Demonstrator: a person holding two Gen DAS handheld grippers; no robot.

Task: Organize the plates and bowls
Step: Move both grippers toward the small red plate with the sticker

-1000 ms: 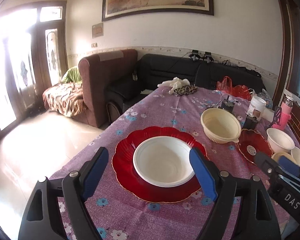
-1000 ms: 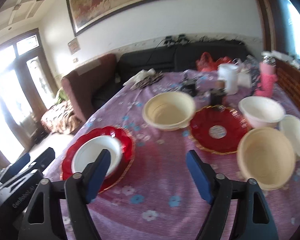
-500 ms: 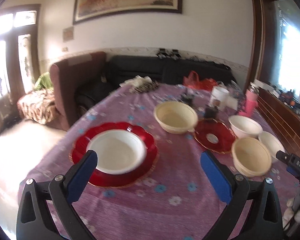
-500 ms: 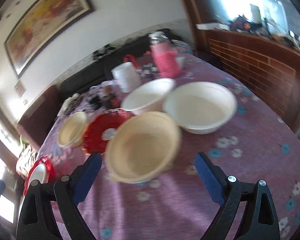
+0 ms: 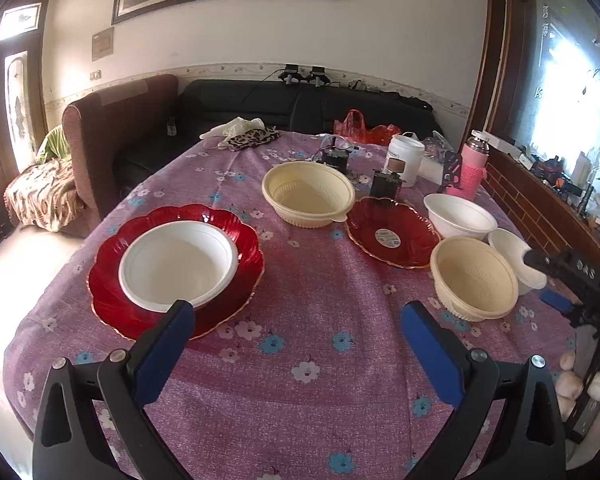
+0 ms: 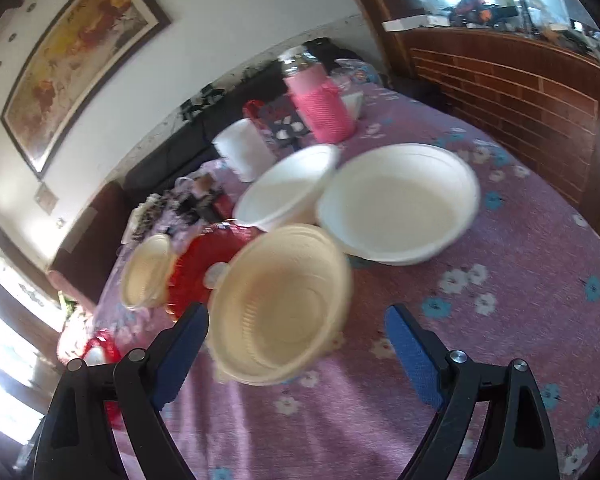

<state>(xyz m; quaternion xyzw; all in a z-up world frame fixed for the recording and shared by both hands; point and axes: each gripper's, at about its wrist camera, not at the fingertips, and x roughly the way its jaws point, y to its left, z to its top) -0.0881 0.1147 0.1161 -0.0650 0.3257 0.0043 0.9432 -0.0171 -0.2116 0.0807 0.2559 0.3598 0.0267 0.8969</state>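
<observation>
**Both Grippers Held Wide Over a Table of Bowls and Plates**

The left gripper [image 5: 296, 334] was seen with its blue fingers [image 5: 162, 350] spread wide, having just been opening, and nothing was caught between them; only the purple flowered tablecloth [image 5: 320, 288] was framed in the gap. The right gripper [image 6: 296, 344] was likewise held with its fingers parted, and a cream ribbed bowl [image 6: 278, 304] was framed between their tips, though no pad was seen pressing on it; that view was blurred.

Places are given from the small red plate [image 5: 392, 232], as seen by the left camera. A large red plate [image 5: 244, 268] was set well to its left, with a white bowl [image 5: 178, 266] resting inside it. A cream bowl with a spout [image 5: 308, 194] was placed just behind and left of the small red plate. The cream ribbed bowl [image 5: 474, 276] was found just in front of it to the right. Two more white bowls [image 5: 460, 216] [image 5: 516, 254] were stood to its right, one behind the other. A white tub [image 5: 404, 158] and a pink bottle [image 5: 470, 168] were stood farther back.
</observation>
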